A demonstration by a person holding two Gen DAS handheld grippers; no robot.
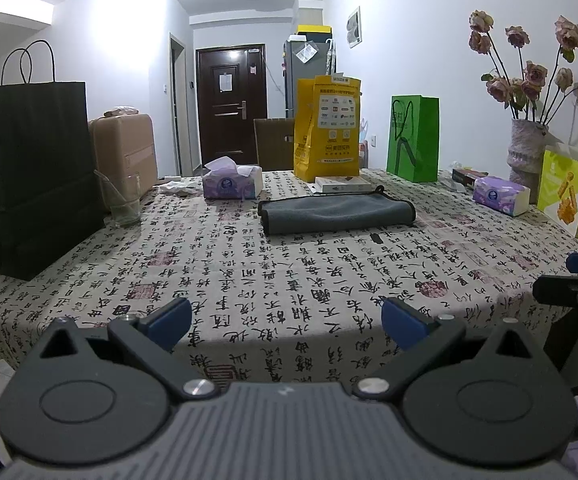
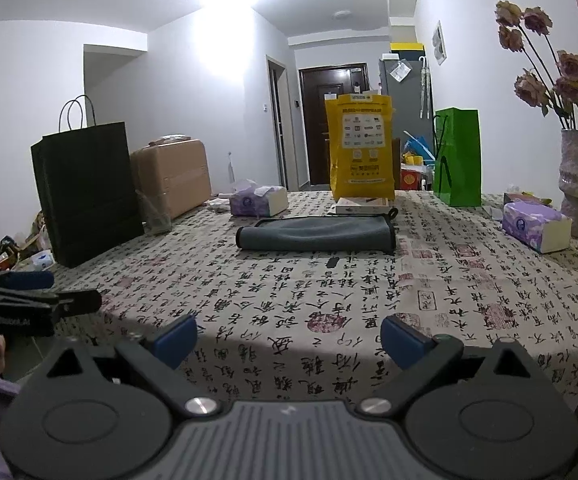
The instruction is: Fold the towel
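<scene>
The folded towel (image 1: 336, 213) (image 2: 316, 233) lies on the desk (image 1: 249, 280) (image 2: 449, 300), well ahead of both jaws; left gripper (image 1: 286, 326) and right gripper (image 2: 289, 338) hold their jaws spread, empty.

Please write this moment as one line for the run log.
left gripper: open, empty, at near table edge | right gripper: open, empty | grey towel: lies folded mid-table, untouched

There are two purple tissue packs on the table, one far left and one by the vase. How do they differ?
The left tissue pack has a tissue sticking up from its top and lies beyond the towel, near the glass. The right tissue pack shows no raised tissue and lies beside the vase, angled with its white end toward the camera. Both share the purple floral wrap and rest on the tablecloth.
</scene>
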